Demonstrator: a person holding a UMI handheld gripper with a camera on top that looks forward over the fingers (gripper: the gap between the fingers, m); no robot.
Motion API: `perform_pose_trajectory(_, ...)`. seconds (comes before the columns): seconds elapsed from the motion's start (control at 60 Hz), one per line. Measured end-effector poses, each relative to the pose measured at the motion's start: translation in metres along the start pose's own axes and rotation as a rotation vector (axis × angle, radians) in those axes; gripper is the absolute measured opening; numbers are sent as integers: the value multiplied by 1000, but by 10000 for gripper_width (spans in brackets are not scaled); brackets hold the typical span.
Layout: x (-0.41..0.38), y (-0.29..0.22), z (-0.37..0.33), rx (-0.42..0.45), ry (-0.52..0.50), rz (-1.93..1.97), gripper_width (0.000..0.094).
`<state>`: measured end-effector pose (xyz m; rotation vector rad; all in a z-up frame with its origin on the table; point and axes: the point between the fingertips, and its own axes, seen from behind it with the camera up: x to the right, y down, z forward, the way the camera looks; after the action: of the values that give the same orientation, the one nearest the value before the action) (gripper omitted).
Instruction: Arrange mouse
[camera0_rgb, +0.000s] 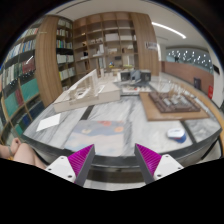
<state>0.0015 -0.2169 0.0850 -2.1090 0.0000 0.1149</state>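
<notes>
Tall bookshelves (60, 50) fill the back of the big room, and other desks stand in front of them. The wide tabletop (110, 135) is pale and carries a flat grey mat (105, 130) just ahead of the gripper (112, 160). A sheet of paper (48, 122) lies off to one side. The small white mouse (177, 132) sits on the tabletop, beyond the right finger and well off to that side. The fingers (152, 158) are wide apart and hold nothing. The mouse is smooth and round, so I think it could slip away if the fingers close off-centre. It also sits near the tabletop edge, so a bump could push it off.
</notes>
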Motion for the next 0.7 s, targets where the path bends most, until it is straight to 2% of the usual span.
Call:
perform_pose_trajectory(0.017, 8, -5, 0, 13, 13, -9, 827)
perform_pose_trajectory(0.033, 16, -9, 0, 23, 28, -17, 870)
perform_pose_trajectory(0.05, 27, -14, -3, 30, 44, -25, 823)
perform_pose_trajectory(0.167, 81, -25, 8, 76, 124, -71, 822)
perform_pose_trajectory(0.217, 135, -35, -22, 78, 165, -93, 822)
perform_pose_trajectory(0.333, 210, -23, -14, 58, 226, -117, 818)
perform_pose_trajectory(0.45, 263, 8, 15, -10, 250, -104, 815)
perform_pose_trajectory(0.7, 317, 17, 74, -18, 264, -151, 817)
